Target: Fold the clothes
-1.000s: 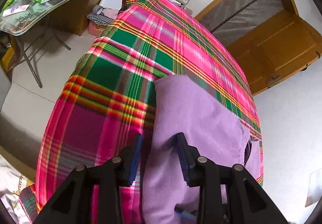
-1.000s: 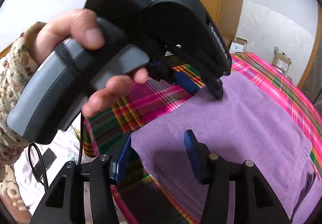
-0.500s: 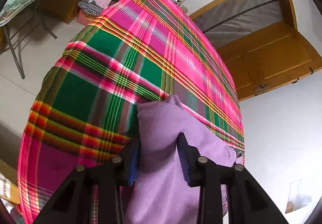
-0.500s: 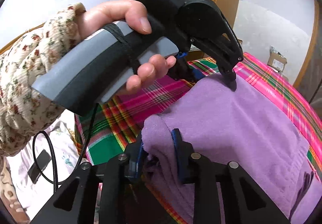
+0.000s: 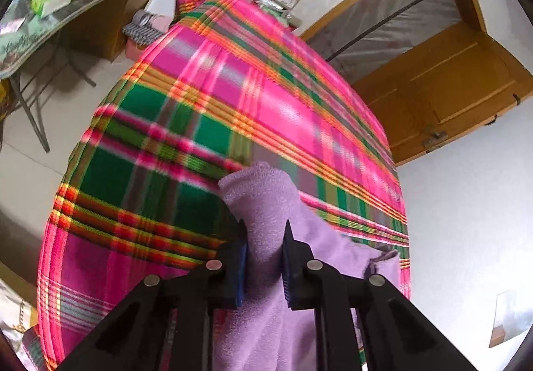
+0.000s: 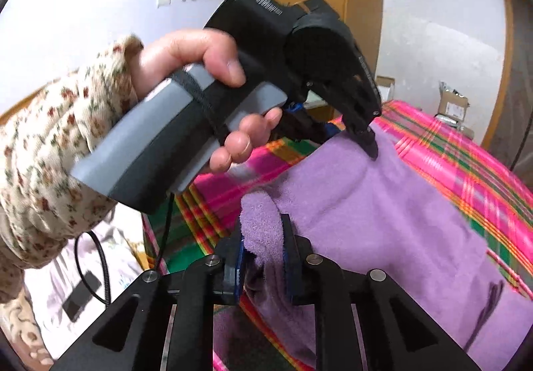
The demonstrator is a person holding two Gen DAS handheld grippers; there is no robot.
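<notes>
Plaid bedspread (image 5: pixel 233 98), purple garment (image 6: pixel 383 221) edge pinched.

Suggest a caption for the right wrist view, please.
Both grippers, right and left, pinch the purple garment.

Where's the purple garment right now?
The purple garment lies on the plaid sheet, one edge pinched in the left gripper, another in the right gripper.
</notes>
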